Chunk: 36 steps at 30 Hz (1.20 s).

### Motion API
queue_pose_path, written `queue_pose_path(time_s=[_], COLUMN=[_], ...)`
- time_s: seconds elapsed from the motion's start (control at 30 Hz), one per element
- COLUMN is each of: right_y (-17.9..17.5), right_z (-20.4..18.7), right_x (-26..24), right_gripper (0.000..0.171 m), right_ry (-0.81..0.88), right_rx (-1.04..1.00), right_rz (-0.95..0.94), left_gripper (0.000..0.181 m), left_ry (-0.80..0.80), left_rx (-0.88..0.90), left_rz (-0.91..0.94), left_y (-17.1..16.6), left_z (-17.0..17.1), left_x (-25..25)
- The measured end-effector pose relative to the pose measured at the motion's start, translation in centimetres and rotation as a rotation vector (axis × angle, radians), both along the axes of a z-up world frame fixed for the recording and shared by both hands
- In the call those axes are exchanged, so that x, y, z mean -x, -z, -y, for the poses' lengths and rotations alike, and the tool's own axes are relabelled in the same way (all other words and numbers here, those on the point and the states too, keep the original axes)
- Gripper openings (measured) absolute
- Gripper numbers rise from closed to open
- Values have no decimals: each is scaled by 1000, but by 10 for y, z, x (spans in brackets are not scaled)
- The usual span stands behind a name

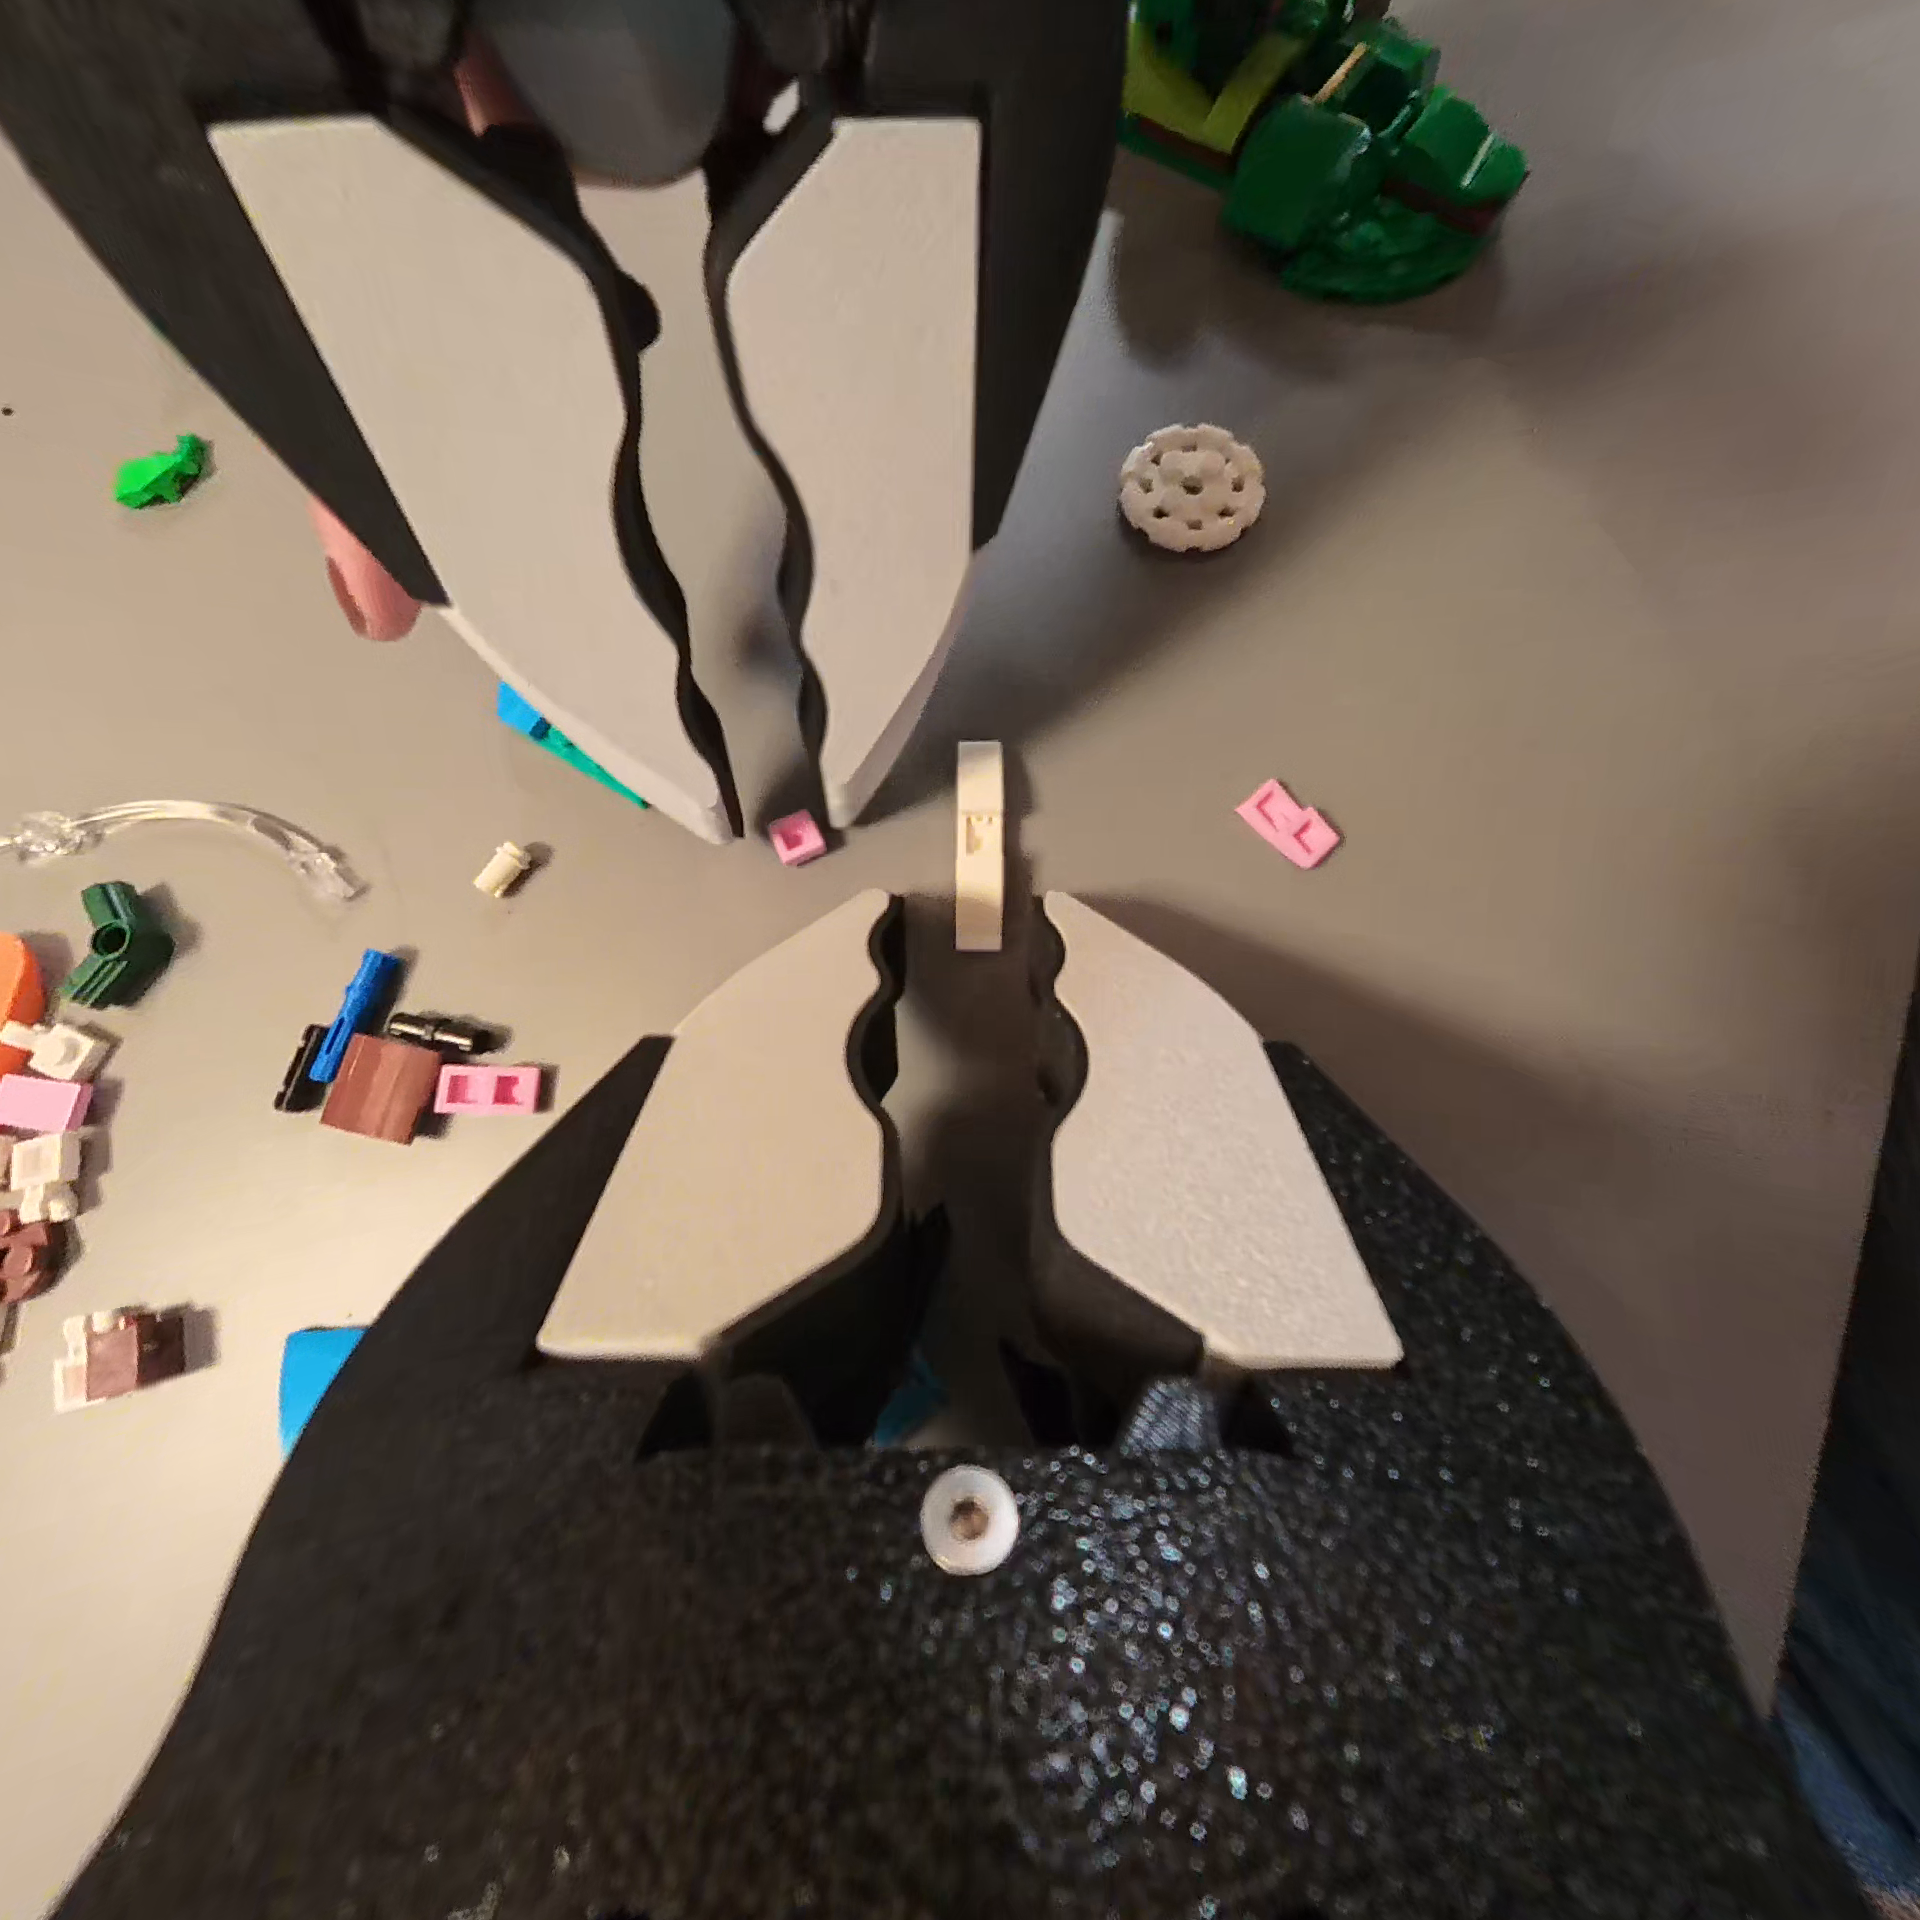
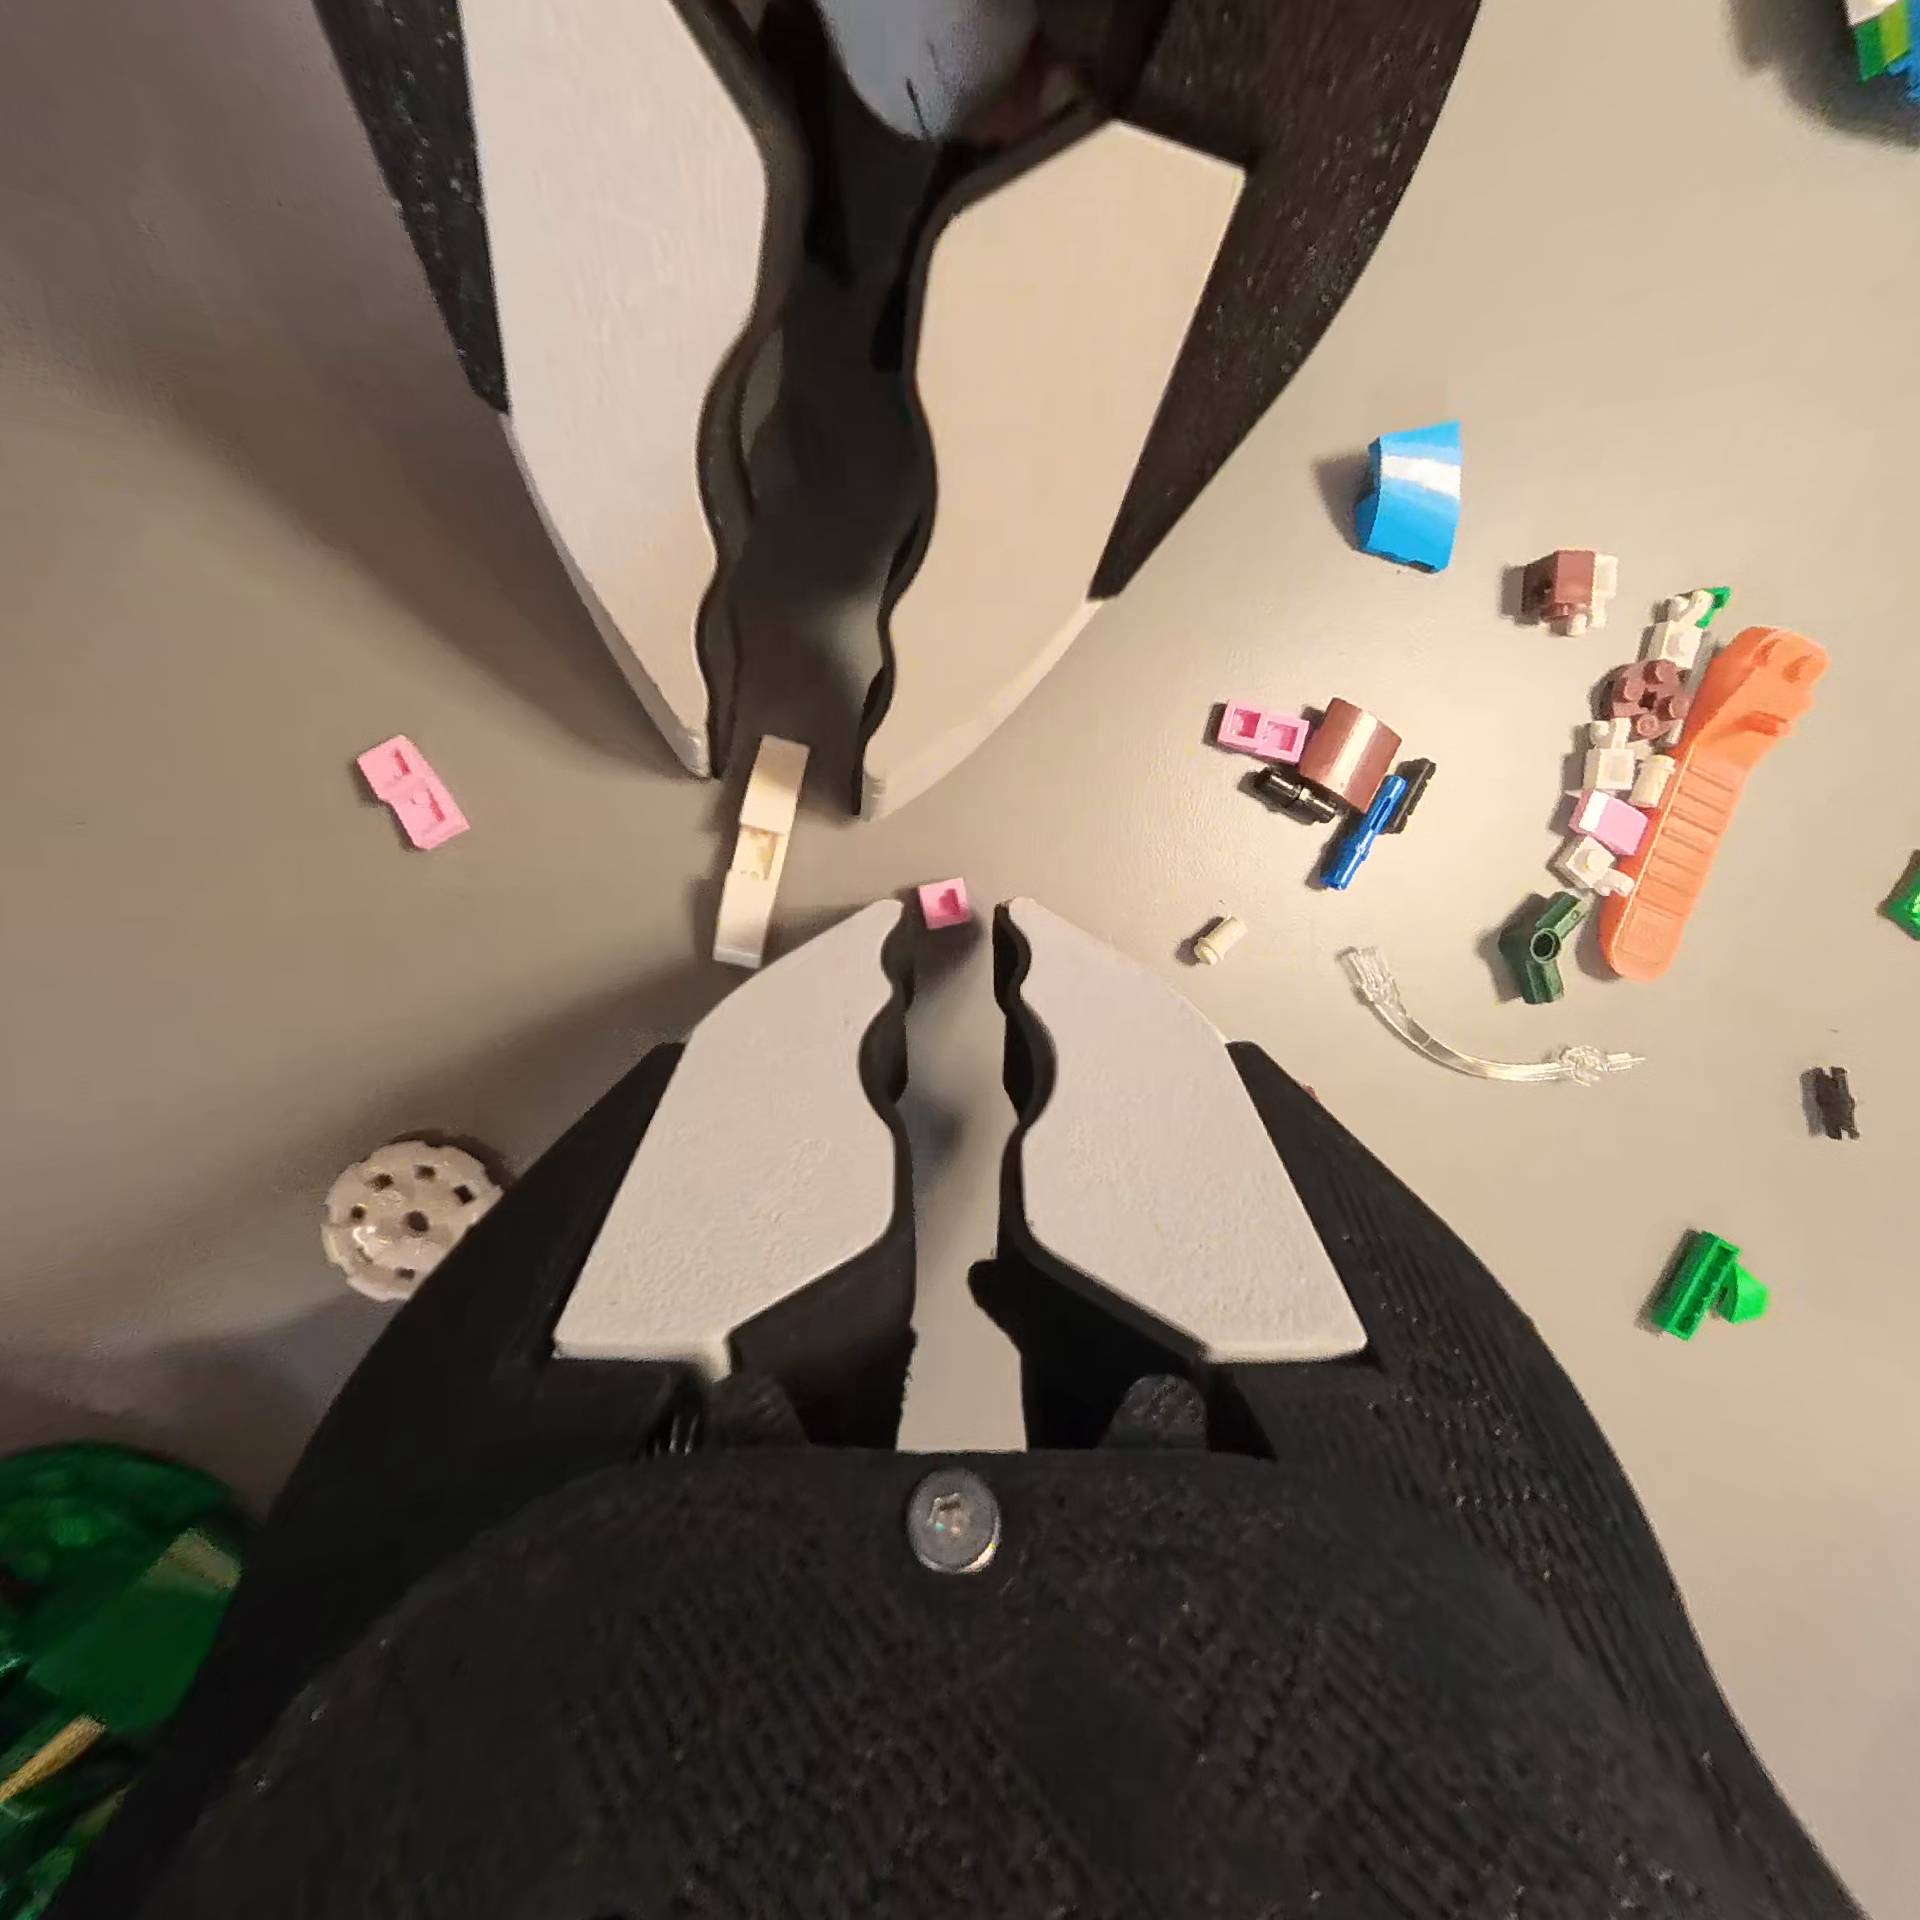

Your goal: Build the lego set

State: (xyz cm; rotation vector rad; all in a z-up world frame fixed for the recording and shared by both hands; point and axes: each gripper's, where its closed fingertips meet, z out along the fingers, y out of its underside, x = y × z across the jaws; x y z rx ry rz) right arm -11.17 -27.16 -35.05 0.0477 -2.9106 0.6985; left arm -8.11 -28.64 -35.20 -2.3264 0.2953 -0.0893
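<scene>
A white arched lego piece (image 1: pixel 979 842) lies on the grey table (image 1: pixel 1455 727). Its near end sits between the tips of my left gripper (image 1: pixel 966 899), which is open around it, closer to the right finger. A tiny pink lego piece (image 2: pixel 943 902) lies between the tips of my right gripper (image 2: pixel 948 906), which is narrowly open and low over the table. The two grippers face each other tip to tip. The right gripper (image 1: pixel 784 826) shows in the left wrist view with the pink piece (image 1: pixel 798 836). The left gripper (image 2: pixel 787 790) shows in the right wrist view with the white piece (image 2: pixel 758 852).
A green lego build (image 1: pixel 1340 156) stands at the far right. A white round plate (image 1: pixel 1192 485) and a pink plate (image 1: pixel 1286 823) lie near it. Loose pieces, an orange brick separator (image 2: pixel 1704 800) and a blue slope (image 2: pixel 1413 499) lie to my right gripper's right.
</scene>
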Motion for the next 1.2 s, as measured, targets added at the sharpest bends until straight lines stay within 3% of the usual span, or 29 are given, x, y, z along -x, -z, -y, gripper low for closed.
queue_pose_path(time_s=[0.03,0.1,0.27,0.93,1.2], right_y=[1,2,-3,1,0], right_z=[0,0,-1,-9,-10], right_x=[1,1,-2,-4,-4], right_gripper=[9,1,0,11,11], right_ry=[1,10,45,-15,41], right_rx=[-7,-3,30,-48,-52], right_rz=[1,12,-4,41,61], left_gripper=[22,17,8,8,8], left_ry=[-1,-6,-19,-32,-34], left_rx=[5,13,7,-14,-13], left_rz=[6,23,16,30,26], left_y=[0,1,1,1,1], left_z=[0,-1,-2,-2,-2], left_x=[0,-2,-5,-5,-5])
